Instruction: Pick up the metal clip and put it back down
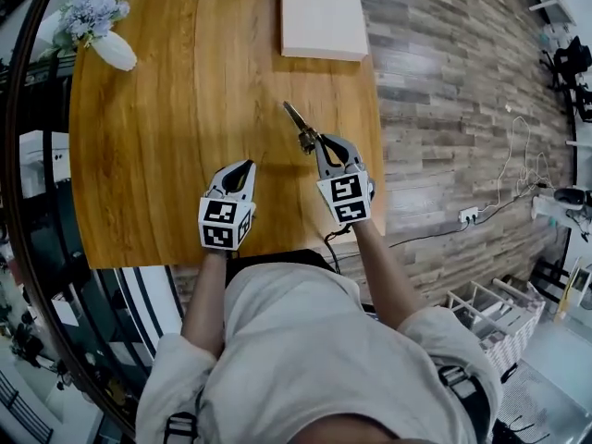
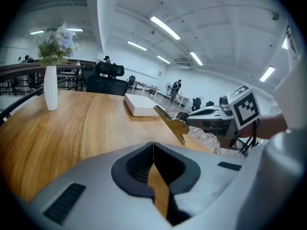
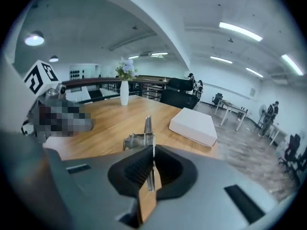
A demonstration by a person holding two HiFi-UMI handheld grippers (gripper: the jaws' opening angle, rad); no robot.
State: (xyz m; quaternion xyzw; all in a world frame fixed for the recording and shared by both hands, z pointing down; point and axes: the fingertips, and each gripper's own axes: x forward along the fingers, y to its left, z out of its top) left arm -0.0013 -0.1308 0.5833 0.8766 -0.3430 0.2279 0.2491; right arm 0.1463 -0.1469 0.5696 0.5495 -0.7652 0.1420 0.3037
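My right gripper (image 1: 314, 142) is shut on the metal clip (image 1: 300, 125), a brass-coloured clip that sticks out forward and to the left past the jaws. In the left gripper view the clip (image 2: 172, 121) hangs tilted above the wooden table (image 1: 166, 155), held by the right gripper (image 2: 194, 120). In the right gripper view the clip (image 3: 145, 134) stands edge-on between my jaws (image 3: 152, 163). My left gripper (image 1: 248, 166) hovers to the clip's left, shut with nothing in it (image 2: 153, 152).
A flat white box (image 1: 321, 15) lies at the table's far right. A white vase with pale flowers (image 1: 100, 28) stands at the far left. The table's right edge (image 1: 379, 128) runs just beside the right gripper; wood-look floor and a cable (image 1: 504, 188) lie beyond.
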